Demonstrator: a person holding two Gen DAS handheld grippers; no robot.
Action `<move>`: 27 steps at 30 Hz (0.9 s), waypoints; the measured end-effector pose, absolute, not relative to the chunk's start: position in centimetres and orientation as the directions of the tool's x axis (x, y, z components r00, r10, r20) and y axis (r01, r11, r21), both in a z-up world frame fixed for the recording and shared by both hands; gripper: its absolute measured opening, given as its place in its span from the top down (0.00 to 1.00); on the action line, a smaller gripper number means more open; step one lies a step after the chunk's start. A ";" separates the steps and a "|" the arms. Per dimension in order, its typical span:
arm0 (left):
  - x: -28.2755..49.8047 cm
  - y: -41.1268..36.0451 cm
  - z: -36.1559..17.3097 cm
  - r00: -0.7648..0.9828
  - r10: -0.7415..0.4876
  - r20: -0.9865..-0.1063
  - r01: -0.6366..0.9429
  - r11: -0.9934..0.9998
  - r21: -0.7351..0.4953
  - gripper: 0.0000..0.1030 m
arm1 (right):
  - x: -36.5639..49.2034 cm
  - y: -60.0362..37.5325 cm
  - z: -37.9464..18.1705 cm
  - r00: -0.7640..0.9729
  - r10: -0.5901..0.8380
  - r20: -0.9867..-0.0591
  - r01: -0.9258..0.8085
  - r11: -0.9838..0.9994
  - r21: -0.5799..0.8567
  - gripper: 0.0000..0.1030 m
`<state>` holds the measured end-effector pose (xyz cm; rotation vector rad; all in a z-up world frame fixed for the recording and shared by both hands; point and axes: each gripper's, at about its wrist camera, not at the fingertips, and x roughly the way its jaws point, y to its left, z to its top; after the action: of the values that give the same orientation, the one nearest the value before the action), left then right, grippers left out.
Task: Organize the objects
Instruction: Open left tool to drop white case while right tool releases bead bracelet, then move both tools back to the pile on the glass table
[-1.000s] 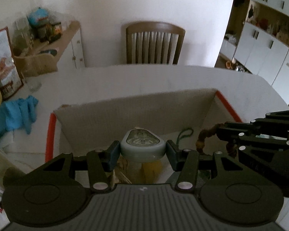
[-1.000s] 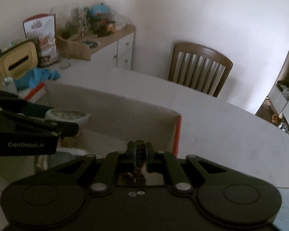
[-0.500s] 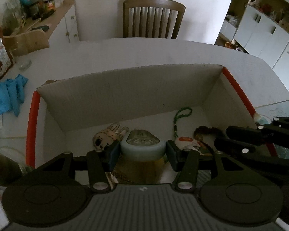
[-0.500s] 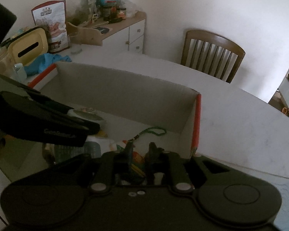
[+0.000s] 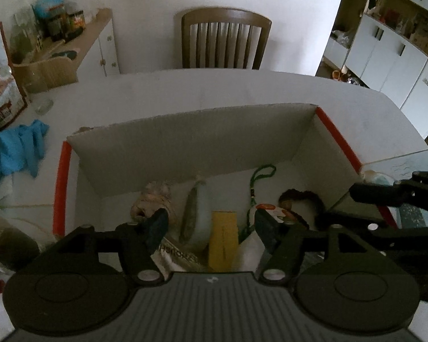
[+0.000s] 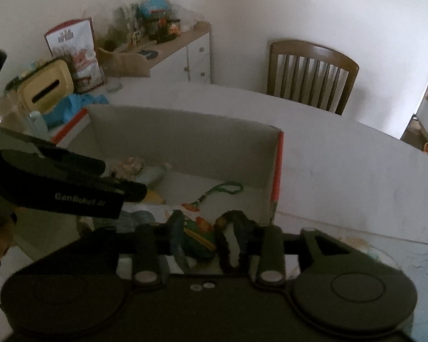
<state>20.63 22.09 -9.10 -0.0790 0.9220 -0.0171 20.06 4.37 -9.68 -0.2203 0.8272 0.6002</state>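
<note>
A: Status of left gripper [image 5: 209, 223]?

B: Jaws have just been opening and stand apart, gripping nothing. The pale blue-grey rounded plastic device [image 5: 195, 208] lies tilted on its edge just beyond and between the fingers, free of both pads, inside the open white cardboard box with red edges [image 5: 60, 182]. A yellow flat packet [image 5: 223, 240] lies just below the jaw gap.

A: Status of right gripper [image 6: 209, 235]?

B: Jaws have just been opening, part open. The dark brown beaded ring [image 6: 232, 238] sits between the fingers, against the right one, on the box floor; whether the pad presses it cannot be told. A green cord loop [image 6: 226, 188] lies beyond. The white table [image 6: 342, 171] extends outside the box.
</note>
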 end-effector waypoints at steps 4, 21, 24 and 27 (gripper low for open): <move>19.6 21.7 -8.1 0.626 -0.040 -0.779 -0.020 0.998 -0.067 0.34 | 19.7 3.6 -8.6 0.526 0.441 -0.727 -0.579 0.812 0.073 0.57; 13.9 18.2 -2.4 0.725 -0.028 -0.688 -0.026 0.997 -0.067 0.34 | 15.8 -1.0 -3.6 0.513 0.562 -0.649 -0.641 0.753 0.145 0.42; 13.1 17.4 -1.8 0.735 -0.020 -0.678 -0.033 0.997 -0.065 0.28 | 15.1 -1.9 -2.9 0.515 0.583 -0.629 -0.656 0.740 0.149 0.39; 12.2 16.4 -1.1 0.748 -0.021 -0.664 -0.024 0.998 -0.059 0.28 | 14.6 -3.0 -2.3 0.509 0.604 -0.613 -0.667 0.727 0.164 0.34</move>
<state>12.25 16.36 -1.14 -0.0648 0.7266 0.0014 14.60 -3.04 -2.30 -0.0977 0.6988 0.7667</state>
